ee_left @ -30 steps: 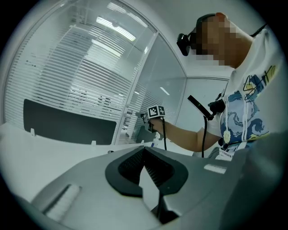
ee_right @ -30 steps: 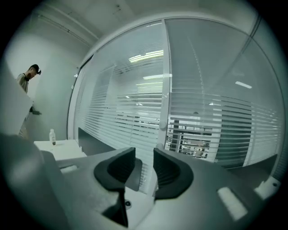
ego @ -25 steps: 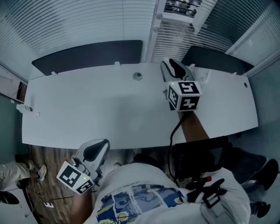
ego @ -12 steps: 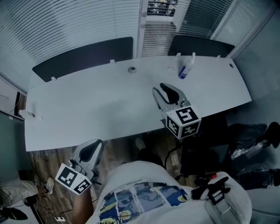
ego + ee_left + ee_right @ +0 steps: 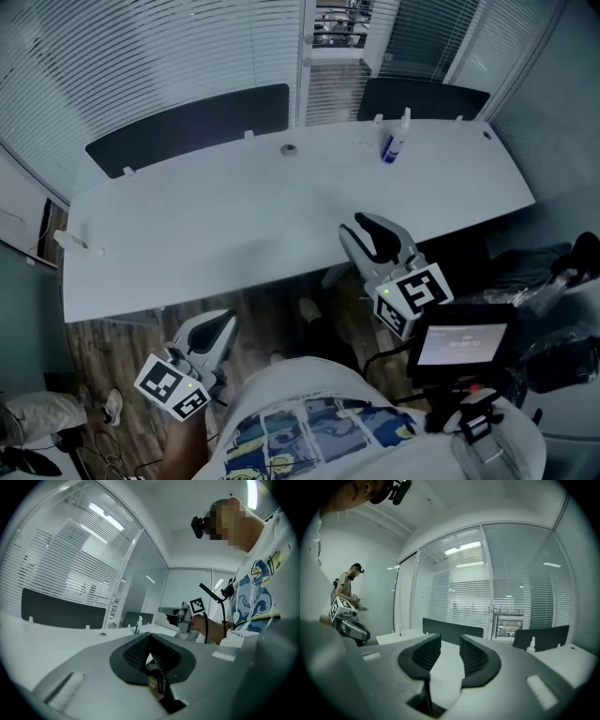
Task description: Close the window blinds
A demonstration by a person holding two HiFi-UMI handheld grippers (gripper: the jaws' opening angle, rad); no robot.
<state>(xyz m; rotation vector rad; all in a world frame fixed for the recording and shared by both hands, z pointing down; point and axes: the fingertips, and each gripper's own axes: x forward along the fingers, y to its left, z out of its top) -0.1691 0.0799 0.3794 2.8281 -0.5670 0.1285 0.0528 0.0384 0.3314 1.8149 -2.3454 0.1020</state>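
White slatted window blinds (image 5: 178, 56) run along the glass wall behind the white desk (image 5: 216, 234); they also show in the right gripper view (image 5: 468, 592) and the left gripper view (image 5: 61, 583). A narrow middle panel (image 5: 334, 28) lets more light through. My right gripper (image 5: 361, 232) hovers over the desk's front edge, far from the blinds, jaws open with only the desk showing between them (image 5: 450, 641). My left gripper (image 5: 217, 326) hangs low, in front of the desk by my body, shut on nothing (image 5: 149, 637).
Two dark divider panels (image 5: 192, 127) stand along the desk's far edge. A spray bottle (image 5: 394, 141) and a small round grommet (image 5: 289, 149) sit near that edge. A lit screen (image 5: 459, 345) is at my lower right. A person (image 5: 347, 588) stands at the left.
My right gripper has drawn back from the desk's far edge near the blinds to its front edge. I have stepped back too. The left gripper stays low.
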